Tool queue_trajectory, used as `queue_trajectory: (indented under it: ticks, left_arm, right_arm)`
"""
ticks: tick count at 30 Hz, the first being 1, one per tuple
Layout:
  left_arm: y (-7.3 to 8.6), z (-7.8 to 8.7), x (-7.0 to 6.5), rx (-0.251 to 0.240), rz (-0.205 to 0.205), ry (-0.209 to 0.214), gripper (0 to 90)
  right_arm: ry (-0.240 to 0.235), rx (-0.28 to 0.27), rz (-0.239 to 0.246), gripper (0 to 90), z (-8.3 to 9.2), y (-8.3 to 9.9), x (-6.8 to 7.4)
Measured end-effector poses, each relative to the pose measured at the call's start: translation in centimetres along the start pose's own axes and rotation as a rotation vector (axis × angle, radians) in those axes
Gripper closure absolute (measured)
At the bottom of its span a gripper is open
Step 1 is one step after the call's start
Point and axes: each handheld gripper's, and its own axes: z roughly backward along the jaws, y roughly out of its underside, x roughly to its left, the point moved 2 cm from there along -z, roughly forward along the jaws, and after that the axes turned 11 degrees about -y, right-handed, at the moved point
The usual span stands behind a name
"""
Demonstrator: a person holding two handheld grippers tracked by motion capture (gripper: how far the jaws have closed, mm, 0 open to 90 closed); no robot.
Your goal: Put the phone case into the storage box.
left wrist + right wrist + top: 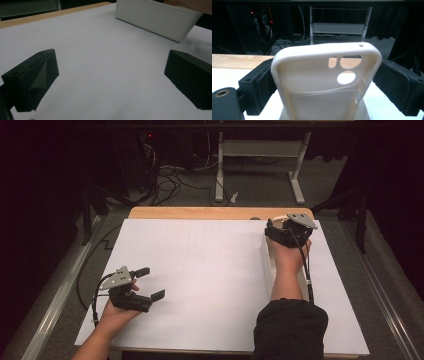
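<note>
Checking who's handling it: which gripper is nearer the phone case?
Right. The right gripper clamps the phone case between its jaws, above the white bin. The left gripper hovers open, far across the table.

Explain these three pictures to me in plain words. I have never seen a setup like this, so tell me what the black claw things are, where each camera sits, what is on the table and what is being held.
No machine is at work here: a person holds a hand-operated gripper in each hand. The high view looks down from above the person's side of the table. There the left gripper rests near the front edge of the white sheet covering the wooden table, with its jaws spread wide and nothing between them. The right gripper reaches to the far side, over a white bin.

The other two pictures come from small cameras riding on the grippers, each looking along its own two black jaws. The left gripper view shows the bare sheet between the open jaws and the bin farther off. The right gripper view shows the jaws pressed against the two sides of a white phone case, held upright with its camera cut-outs near the top.
</note>
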Motion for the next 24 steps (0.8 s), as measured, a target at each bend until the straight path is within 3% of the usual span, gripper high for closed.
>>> queue_trajectory:
  ticks: [24]
  left_arm:
    - [-0.1,0.1,0.2,0.000,0.003,-0.003,0.6]
  right_arm:
    - [0.003,0.019,0.009,8.2,-1.2,-0.6,-0.2]
